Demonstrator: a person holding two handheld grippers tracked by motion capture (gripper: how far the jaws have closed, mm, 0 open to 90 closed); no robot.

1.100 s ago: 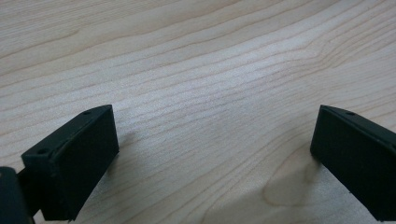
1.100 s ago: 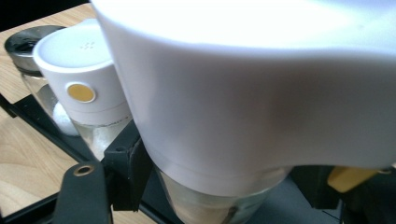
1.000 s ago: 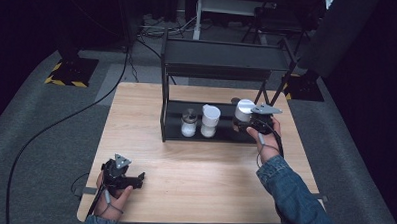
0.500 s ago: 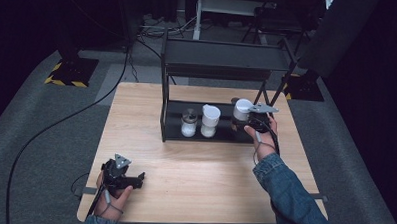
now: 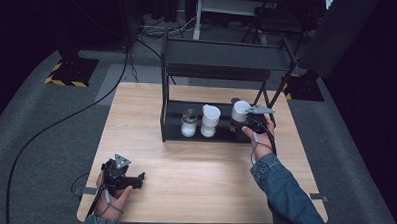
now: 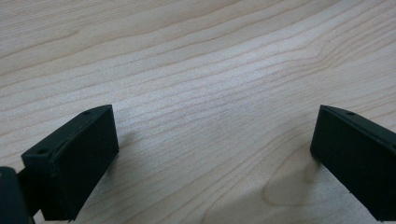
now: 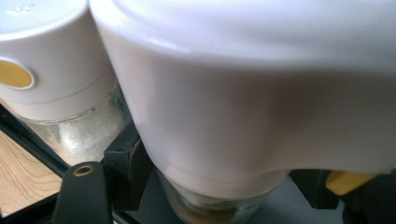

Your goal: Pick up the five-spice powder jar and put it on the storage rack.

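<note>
A black two-level rack (image 5: 222,57) stands at the back of the wooden table (image 5: 199,172). At the right end of its lower shelf my right gripper (image 5: 239,124) is shut on a white-capped glass jar (image 5: 240,111). In the right gripper view that jar's white cap (image 7: 233,93) is very close, and its glass body sits between the black jaws of the right gripper (image 7: 210,198). My left gripper (image 5: 140,178) rests on the table at the front left. It is open, and in its own view the left gripper (image 6: 215,158) has bare wood between its jaws.
Two more jars stand on the lower shelf: a small metal-lidded glass jar (image 5: 188,125) and a white-capped one (image 5: 209,121), which is also beside the held jar as a white cap with a yellow dot (image 7: 51,60). A black cable (image 5: 61,122) crosses the floor at left.
My right gripper has shifted slightly to the left with the white-capped jar at the shelf's right end. The left gripper has stayed where it was.
</note>
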